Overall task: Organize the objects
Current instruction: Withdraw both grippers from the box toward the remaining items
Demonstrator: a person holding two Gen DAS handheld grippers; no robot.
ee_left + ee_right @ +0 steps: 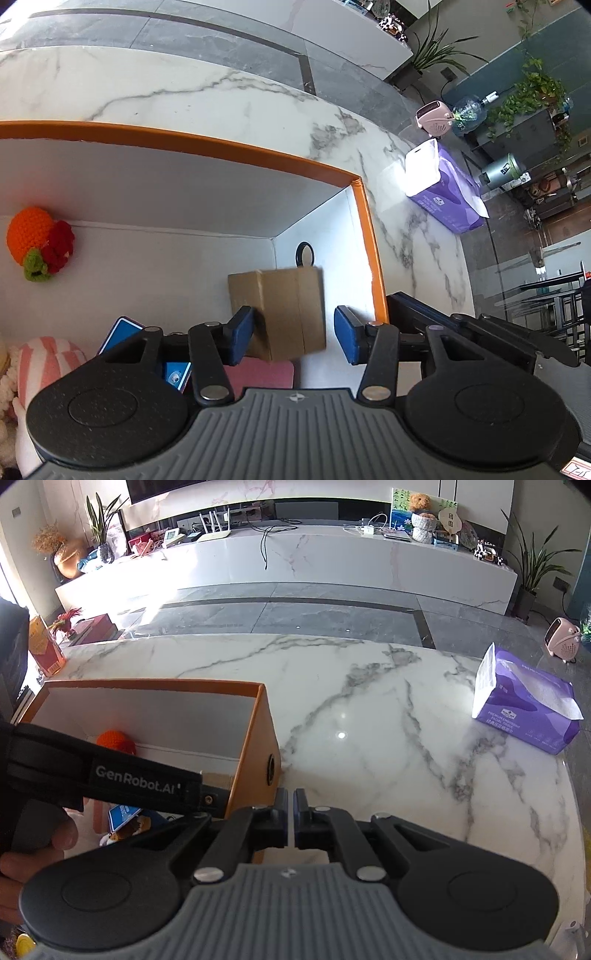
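An orange-rimmed box (364, 221) with white inner walls stands on the marble table (184, 92). In its right corner sits a small brown cardboard box (284, 306). My left gripper (293, 339) reaches down into the big box and is open, its blue pads either side of the cardboard box, with a gap at the right pad. A crocheted orange fruit (33, 236), a pink striped soft item (44, 365) and a blue pack (120, 332) also lie inside. My right gripper (290, 819) is shut and holds nothing, just outside the box's orange wall (255, 753).
A purple tissue pack (528, 709) lies at the table's right edge. A pink heater (561, 638) stands on the floor beyond it. A red carton (46, 650) stands at the far left. A hand (22, 853) holds the left gripper's black body (140, 781).
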